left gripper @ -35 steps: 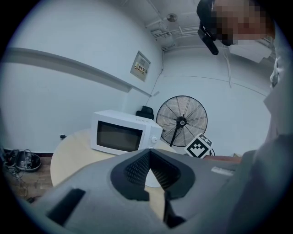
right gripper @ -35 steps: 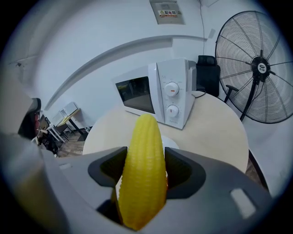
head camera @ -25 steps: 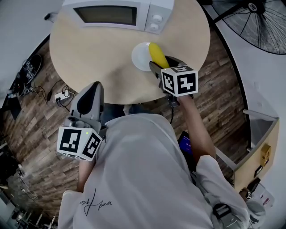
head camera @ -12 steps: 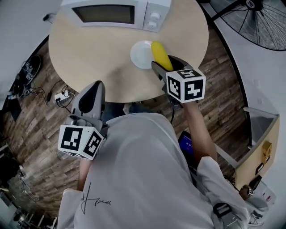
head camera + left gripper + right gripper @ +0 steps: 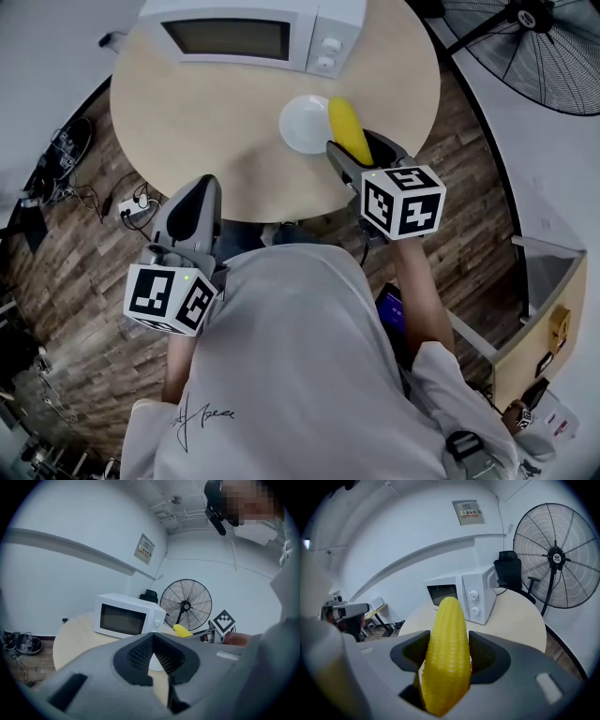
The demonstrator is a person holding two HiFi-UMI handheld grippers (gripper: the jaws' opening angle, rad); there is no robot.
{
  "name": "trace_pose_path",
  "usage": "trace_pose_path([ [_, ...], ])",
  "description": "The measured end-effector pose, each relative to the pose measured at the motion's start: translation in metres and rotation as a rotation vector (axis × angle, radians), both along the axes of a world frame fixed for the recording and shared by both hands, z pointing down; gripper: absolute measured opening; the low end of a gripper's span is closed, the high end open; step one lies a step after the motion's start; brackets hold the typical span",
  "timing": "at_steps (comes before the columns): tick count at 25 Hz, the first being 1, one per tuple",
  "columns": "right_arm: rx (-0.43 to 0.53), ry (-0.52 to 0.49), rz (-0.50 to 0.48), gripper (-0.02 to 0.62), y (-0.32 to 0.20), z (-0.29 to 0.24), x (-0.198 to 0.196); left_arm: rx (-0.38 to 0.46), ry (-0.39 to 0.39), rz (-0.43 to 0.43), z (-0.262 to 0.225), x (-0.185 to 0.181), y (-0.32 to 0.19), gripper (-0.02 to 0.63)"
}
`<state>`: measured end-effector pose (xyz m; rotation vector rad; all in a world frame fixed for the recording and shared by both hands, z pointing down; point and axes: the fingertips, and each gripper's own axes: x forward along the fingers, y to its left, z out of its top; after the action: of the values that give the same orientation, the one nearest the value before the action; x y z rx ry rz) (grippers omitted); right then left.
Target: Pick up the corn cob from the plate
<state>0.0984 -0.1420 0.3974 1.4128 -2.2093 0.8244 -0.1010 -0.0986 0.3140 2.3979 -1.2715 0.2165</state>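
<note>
A yellow corn cob (image 5: pixel 347 128) (image 5: pixel 446 653) sits clamped between the jaws of my right gripper (image 5: pixel 359 152) (image 5: pixel 449 654), lifted and pointing up and away from me. It hangs over the right rim of the white plate (image 5: pixel 302 123), which holds nothing else. My left gripper (image 5: pixel 190 211) (image 5: pixel 152 656) is shut with nothing in it, near the table's front edge, well left of the plate. In the left gripper view the corn cob (image 5: pixel 182 630) shows small beside the right gripper's marker cube (image 5: pixel 224 621).
A white microwave (image 5: pixel 251 28) (image 5: pixel 461 595) (image 5: pixel 127 616) stands at the back of the round wooden table (image 5: pixel 206 122). A large floor fan (image 5: pixel 534 42) (image 5: pixel 560 557) stands beyond the table to the right. Cables lie on the wood floor (image 5: pixel 75 187) at the left.
The right gripper with the corn has drawn slightly right and toward me, off the plate's middle. The left gripper has stayed where it was.
</note>
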Motion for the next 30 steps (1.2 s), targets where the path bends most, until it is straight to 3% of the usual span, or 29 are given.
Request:
trace_pose_path([
  [30,0.132,-0.087,0.082,0.272,0.024,-0.048,0.019,0.0,-0.019,-0.031,0.002,-0.011,-0.008,-0.008],
])
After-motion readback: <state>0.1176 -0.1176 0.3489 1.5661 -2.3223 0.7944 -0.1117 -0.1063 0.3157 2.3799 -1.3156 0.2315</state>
